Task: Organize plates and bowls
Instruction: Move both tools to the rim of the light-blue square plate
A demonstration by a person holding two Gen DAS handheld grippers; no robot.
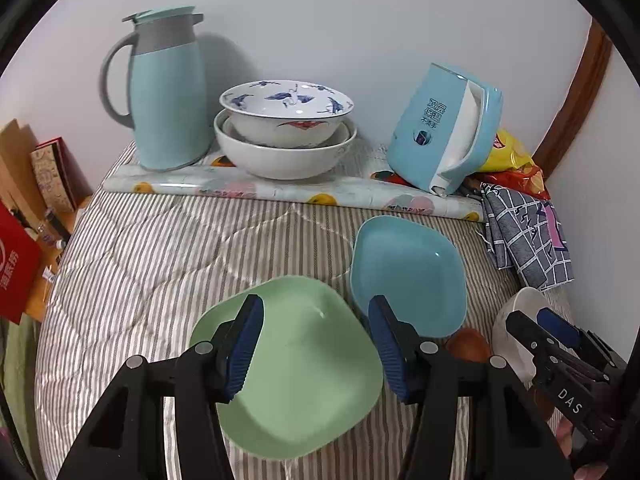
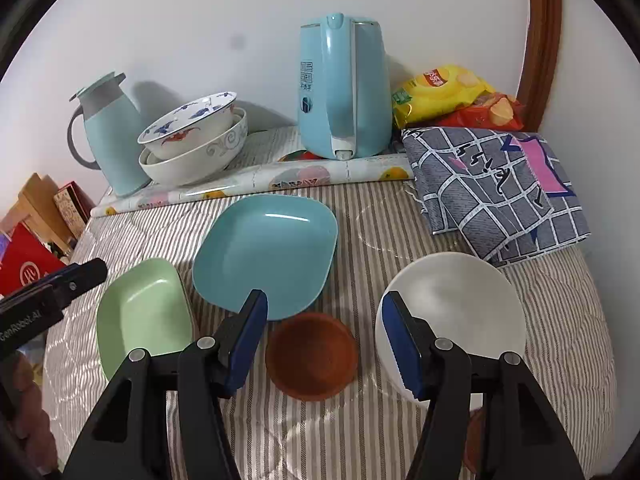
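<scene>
Step in hand, as judged — a first pick among the loose dishes, none yet stacked. The left gripper [image 1: 316,340] is held wide open above the green plate [image 1: 292,368], gripping nothing; the right gripper [image 2: 324,338] is likewise spread open and empty, with the brown bowl [image 2: 311,356] framed between its jaws. For a clean pick, one finger is best passed under a rim and the other over it; the soft striped cloth [image 2: 360,432] may give beneath the dish, so the rim should be taken squarely before lifting.

Items listed:
- Green plate — squarish, rounded corners, shallow, smooth; at the left of the cloth.
- Blue plate [image 2: 266,254] — same form, glossy; just beside the green one, toward the wall.
- Brown bowl — small, round, matt; near the blue plate's front edge.
- White bowl [image 2: 456,316] — round, plain, deeper; at the right.
- Stacked patterned bowls [image 1: 286,128] — already nested, at the back by the thermos jug [image 1: 164,92].
</scene>
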